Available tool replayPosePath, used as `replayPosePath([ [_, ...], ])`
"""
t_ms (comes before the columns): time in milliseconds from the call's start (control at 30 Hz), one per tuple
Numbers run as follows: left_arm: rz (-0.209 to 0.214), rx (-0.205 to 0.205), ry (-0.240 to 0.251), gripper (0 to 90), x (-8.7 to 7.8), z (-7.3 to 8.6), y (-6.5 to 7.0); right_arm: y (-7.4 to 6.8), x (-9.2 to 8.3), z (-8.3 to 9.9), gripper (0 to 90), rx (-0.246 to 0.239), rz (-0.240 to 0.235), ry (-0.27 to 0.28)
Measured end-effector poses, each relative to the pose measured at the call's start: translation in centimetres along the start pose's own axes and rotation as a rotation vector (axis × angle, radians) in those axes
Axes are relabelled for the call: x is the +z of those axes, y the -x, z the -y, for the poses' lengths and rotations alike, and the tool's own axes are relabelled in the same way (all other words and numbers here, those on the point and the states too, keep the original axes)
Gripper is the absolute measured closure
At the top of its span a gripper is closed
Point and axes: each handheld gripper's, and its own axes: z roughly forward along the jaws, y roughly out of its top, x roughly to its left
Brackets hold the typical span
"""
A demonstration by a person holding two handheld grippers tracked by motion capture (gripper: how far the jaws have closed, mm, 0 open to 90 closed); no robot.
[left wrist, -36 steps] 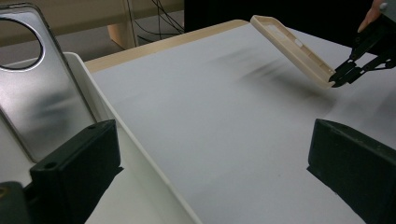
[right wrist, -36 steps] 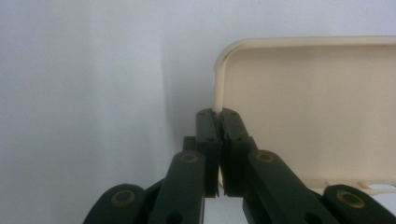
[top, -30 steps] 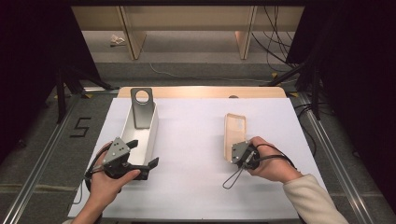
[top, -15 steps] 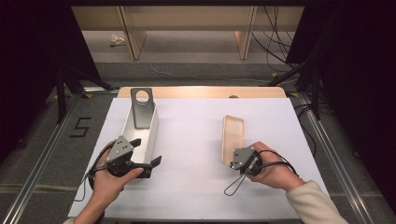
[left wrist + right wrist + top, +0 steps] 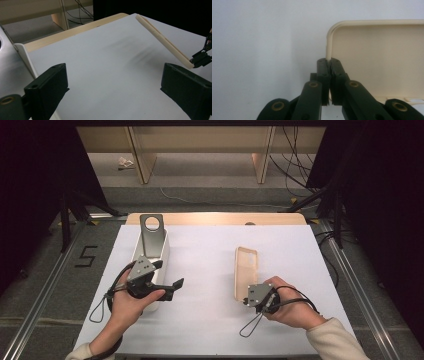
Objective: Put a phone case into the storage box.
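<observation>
right gripper (image 5: 248,301) fingers are clenched on just the thin rim of the phone case (image 5: 246,272), so it could easily twist loose, while the left gripper (image 5: 169,281) fingers sit released.

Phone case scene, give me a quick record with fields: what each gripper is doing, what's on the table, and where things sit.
surface: white table top
phone case: cream phone case, right of centre, tilted up on its long edge
right gripper: right gripper shut on the case's rim at its near end; jaws pinch the edge in the right gripper view
left gripper: left gripper open, nothing between the jaws, which have just been closing a little
tray: white tray at the left, holding a grey metal stand with a round hole
</observation>
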Motion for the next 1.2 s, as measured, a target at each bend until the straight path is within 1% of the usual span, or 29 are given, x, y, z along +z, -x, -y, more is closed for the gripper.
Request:
replayPosePath([
  [67,0.004,0.006,0.003,6.5,0.6,-0.6,0.2,-0.1,0.0,-0.2,88.4,-0.005,0.002,0.007],
  [167,0.015,0.001,0.006,6.8,1.3,-1.2,0.4,-0.2,0.0,-0.4,88.4,-0.01,0.006,0.014],
  [200,0.018,0.001,0.004,6.8,1.6,-1.4,0.5,-0.3,-0.1,-0.5,88.4,-0.01,-0.002,0.015],
  [267,0.025,0.001,0.003,7.0,2.0,-1.8,0.7,-0.4,0.0,-0.6,88.4,-0.018,0.004,0.018],
  [333,0.035,0.003,-0.006,7.6,2.7,-2.2,0.9,-0.6,0.0,-0.8,88.4,-0.013,-0.002,0.018],
  [367,0.038,0.004,-0.01,8.1,2.9,-2.3,1.0,-0.5,0.0,-0.8,88.4,-0.023,0.001,0.025],
  [433,0.046,0.004,-0.013,9.3,3.5,-2.6,1.3,-0.7,0.0,-1.0,88.3,-0.018,0.0,0.023],
  [500,0.055,0.006,-0.016,9.8,3.9,-2.9,1.5,-0.7,0.0,-1.0,88.4,-0.023,-0.003,0.027],
  [667,0.072,0.0,-0.028,10.7,5.0,-3.5,1.9,-0.9,0.0,-1.3,88.4,-0.032,0.005,0.031],
  [733,0.078,-0.009,-0.031,11.5,5.5,-3.8,2.0,-0.9,0.0,-1.4,88.4,-0.04,0.003,0.037],
  [800,0.087,-0.034,-0.034,12.6,5.9,-4.0,2.1,-1.0,0.0,-1.5,88.4,-0.04,0.003,0.03],
  [833,0.094,-0.037,-0.034,12.9,6.1,-4.2,2.2,-1.0,0.0,-1.5,88.4,-0.039,-0.003,0.03],
  [967,0.097,-0.024,-0.048,13.5,6.9,-4.6,2.6,-1.1,0.1,-1.6,88.4,-0.043,-0.003,0.03],
  [1033,0.09,-0.016,-0.058,13.8,7.2,-4.8,2.7,-1.1,0.1,-1.7,88.4,-0.045,-0.003,0.034],
  [1100,0.09,-0.016,-0.064,14.1,7.6,-4.9,2.8,-1.2,0.1,-1.7,88.3,-0.041,0.0,0.035],
  [1200,0.095,-0.009,-0.08,15.1,8.2,-5.1,3.1,-1.2,0.1,-1.8,88.4,-0.049,-0.001,0.036],
])
